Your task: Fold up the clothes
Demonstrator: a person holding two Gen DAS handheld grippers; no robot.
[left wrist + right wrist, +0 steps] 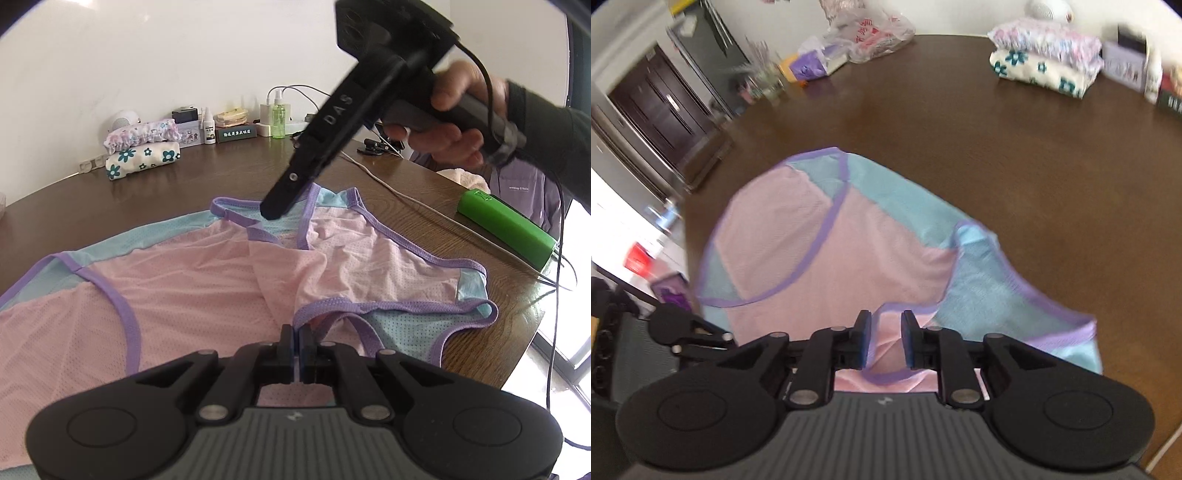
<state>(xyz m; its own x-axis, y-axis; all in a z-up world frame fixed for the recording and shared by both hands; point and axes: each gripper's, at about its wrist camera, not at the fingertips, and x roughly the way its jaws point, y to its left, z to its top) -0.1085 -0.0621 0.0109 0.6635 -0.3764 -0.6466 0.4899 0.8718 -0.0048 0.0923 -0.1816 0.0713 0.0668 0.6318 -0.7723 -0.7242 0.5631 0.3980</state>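
While left tongs (297, 332) pinch it, garment (207, 280) spreads ahead.

A sleeveless mesh garment (177, 280) of pink fabric with light blue panels and purple binding along its edges lies spread on the dark brown table (229, 173), wrinkled and partly folded. One pink flap is turned over the middle, forming a diagonal crease. The purple-bound neck opening (280, 221) lies toward the far side, showing blue lining inside. A purple-edged armhole loop (402, 325) lies at the near right, exposing blue mesh. In the right wrist view, the blue panel (905, 206) runs diagonally across the garment's far edge.
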